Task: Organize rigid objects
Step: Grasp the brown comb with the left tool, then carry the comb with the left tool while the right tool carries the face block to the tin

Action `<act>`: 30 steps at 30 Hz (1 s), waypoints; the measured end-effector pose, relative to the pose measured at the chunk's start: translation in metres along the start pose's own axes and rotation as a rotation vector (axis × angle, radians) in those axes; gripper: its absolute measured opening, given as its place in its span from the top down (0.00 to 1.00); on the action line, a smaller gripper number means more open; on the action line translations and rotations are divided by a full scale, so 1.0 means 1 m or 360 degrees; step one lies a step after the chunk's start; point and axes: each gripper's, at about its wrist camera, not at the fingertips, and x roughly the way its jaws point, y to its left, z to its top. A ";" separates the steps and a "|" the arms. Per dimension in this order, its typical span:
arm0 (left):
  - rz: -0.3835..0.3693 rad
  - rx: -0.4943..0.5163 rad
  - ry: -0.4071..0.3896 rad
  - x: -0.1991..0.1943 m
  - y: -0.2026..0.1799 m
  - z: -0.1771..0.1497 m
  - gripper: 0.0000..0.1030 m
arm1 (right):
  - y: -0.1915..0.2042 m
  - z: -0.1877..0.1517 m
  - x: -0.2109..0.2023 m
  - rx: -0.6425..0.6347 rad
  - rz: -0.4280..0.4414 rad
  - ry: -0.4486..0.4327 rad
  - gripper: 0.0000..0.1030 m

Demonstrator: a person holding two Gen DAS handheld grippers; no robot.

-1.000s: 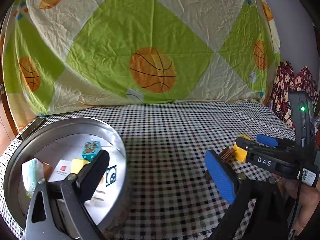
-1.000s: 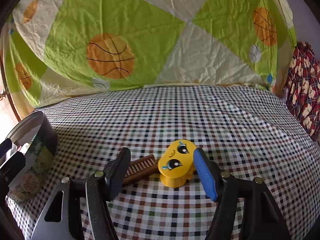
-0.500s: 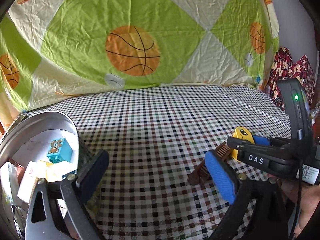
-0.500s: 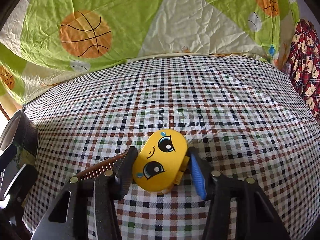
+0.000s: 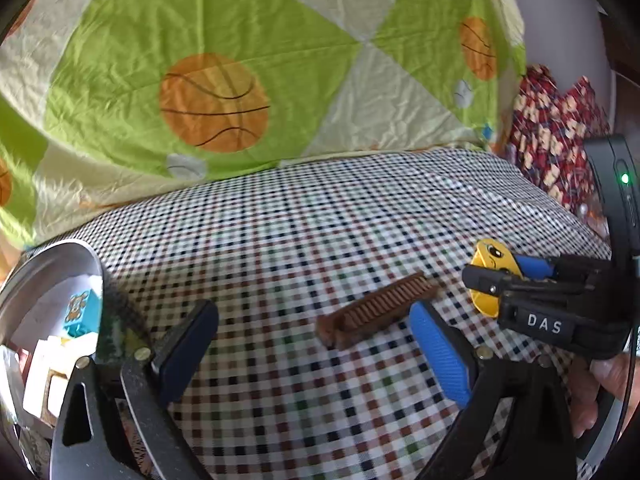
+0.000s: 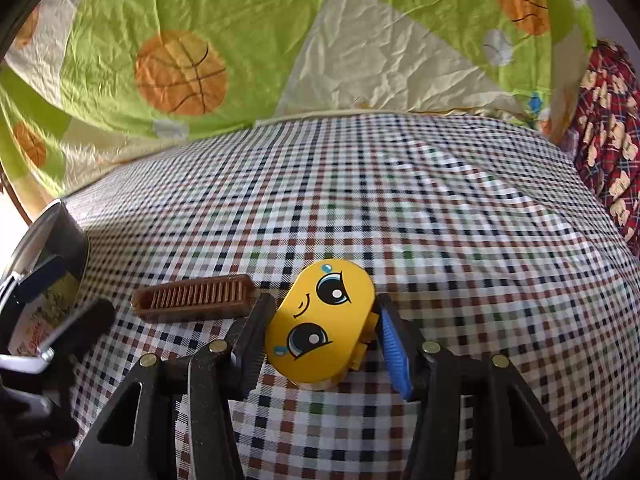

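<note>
A yellow toy block with a cartoon face (image 6: 320, 320) sits between the black and blue pads of my right gripper (image 6: 322, 330), which is shut on it just above the checked cloth. The same yellow block (image 5: 490, 276) shows at the right of the left wrist view, held in the right gripper (image 5: 504, 276). A brown ribbed comb-like piece (image 5: 376, 312) lies flat on the cloth, ahead of my left gripper (image 5: 316, 344), which stands open and empty. In the right wrist view the brown piece (image 6: 194, 302) lies just left of the held block.
A round metal tin (image 5: 52, 272) stands at the left and holds a teal block (image 5: 82, 314) and white cards. The tin (image 6: 48, 256) also shows at the left of the right wrist view. A basketball-print sheet (image 5: 240, 80) rises behind the checked table (image 5: 320, 216). Red patterned fabric (image 5: 556, 132) lies far right.
My right gripper closed on the yellow block and tilted it up off the cloth. My left gripper moved right, away from the tin, and now faces the brown piece.
</note>
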 end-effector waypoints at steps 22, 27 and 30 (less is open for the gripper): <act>-0.0275 0.0187 0.0371 0.057 -0.029 0.009 0.77 | -0.018 -0.001 0.001 0.0118 0.0002 0.0003 0.48; -0.0234 0.0165 0.0303 0.049 -0.024 0.009 0.77 | -0.015 -0.001 -0.003 0.0097 -0.0003 -0.0030 0.48; -0.0212 0.0093 0.0261 0.044 -0.015 0.009 0.77 | -0.013 -0.001 -0.006 0.0090 0.0025 -0.0056 0.48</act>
